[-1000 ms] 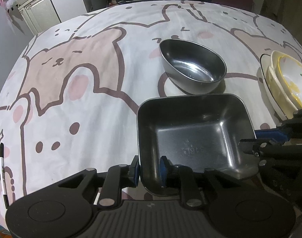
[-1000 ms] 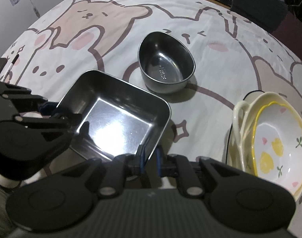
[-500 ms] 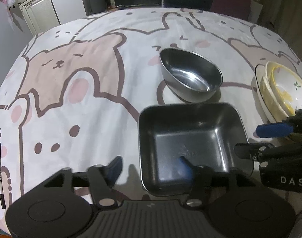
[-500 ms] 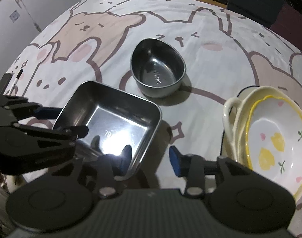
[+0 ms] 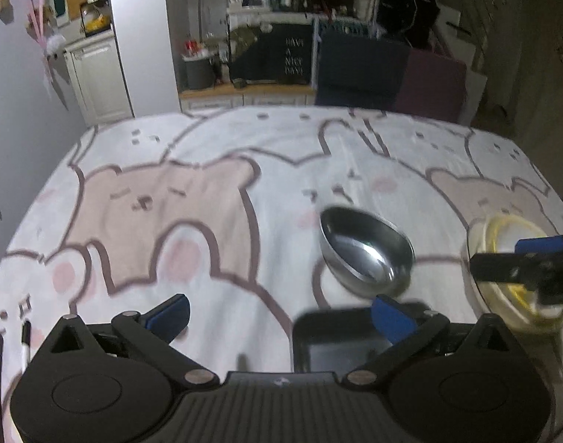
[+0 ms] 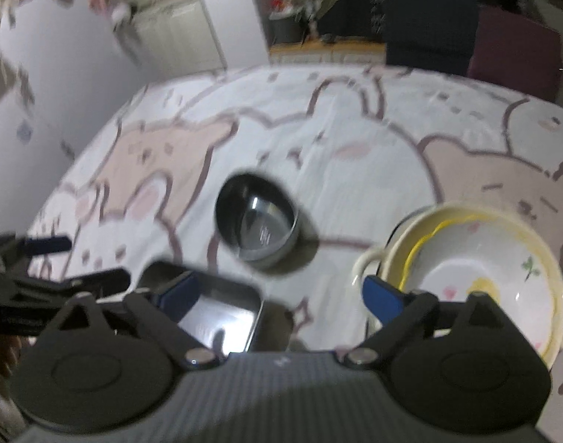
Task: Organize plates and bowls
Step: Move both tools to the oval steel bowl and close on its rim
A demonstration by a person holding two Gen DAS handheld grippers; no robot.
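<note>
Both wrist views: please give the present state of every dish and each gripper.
Square metal tray: upright, empty, on the cloth, released.
Oval metal bowl: upright, empty, free.
Ceramic bowls: nested, upright.
Left gripper: jaws opening, holding nothing.
Right gripper: jaws opening, holding nothing.

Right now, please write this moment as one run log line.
left hand-held gripper: opening, nothing held | right hand-held gripper: opening, nothing held | square steel tray: on tablecloth | oval steel bowl: untouched
</note>
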